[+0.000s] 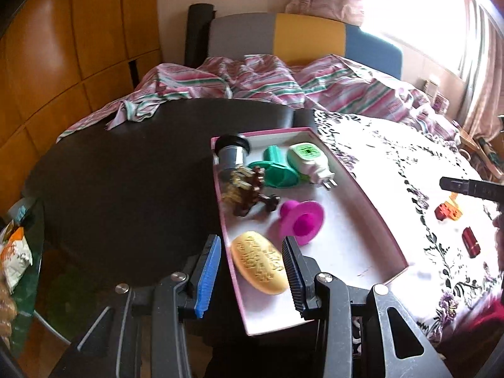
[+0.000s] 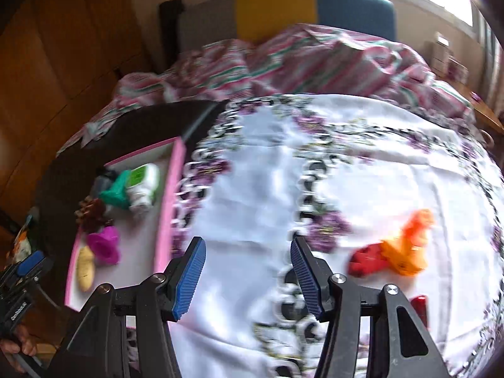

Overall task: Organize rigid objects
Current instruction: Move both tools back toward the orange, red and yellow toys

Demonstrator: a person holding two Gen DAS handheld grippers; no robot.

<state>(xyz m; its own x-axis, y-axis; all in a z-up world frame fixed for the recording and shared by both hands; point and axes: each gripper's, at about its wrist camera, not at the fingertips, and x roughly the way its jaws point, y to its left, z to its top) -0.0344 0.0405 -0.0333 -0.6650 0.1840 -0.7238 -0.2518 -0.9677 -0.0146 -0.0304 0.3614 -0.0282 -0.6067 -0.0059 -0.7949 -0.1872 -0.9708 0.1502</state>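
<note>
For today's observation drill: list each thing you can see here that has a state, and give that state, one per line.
Left claw: open, holding nothing.
Right claw: open, holding nothing.
Tray: lidless, partly filled.
Soap: lying flat in tray.
Plug: on its side, prongs out.
Pink cup: tipped over.
Orange toy: outside tray, on cloth.

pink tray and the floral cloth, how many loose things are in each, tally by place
In the pink tray: 6 (yellow oval, magenta cup, green cup, white-green plug-in, brown gear piece, grey cylinder)
On the floral cloth: 2 (red-orange block, red cylinder)
Total: 8
</note>
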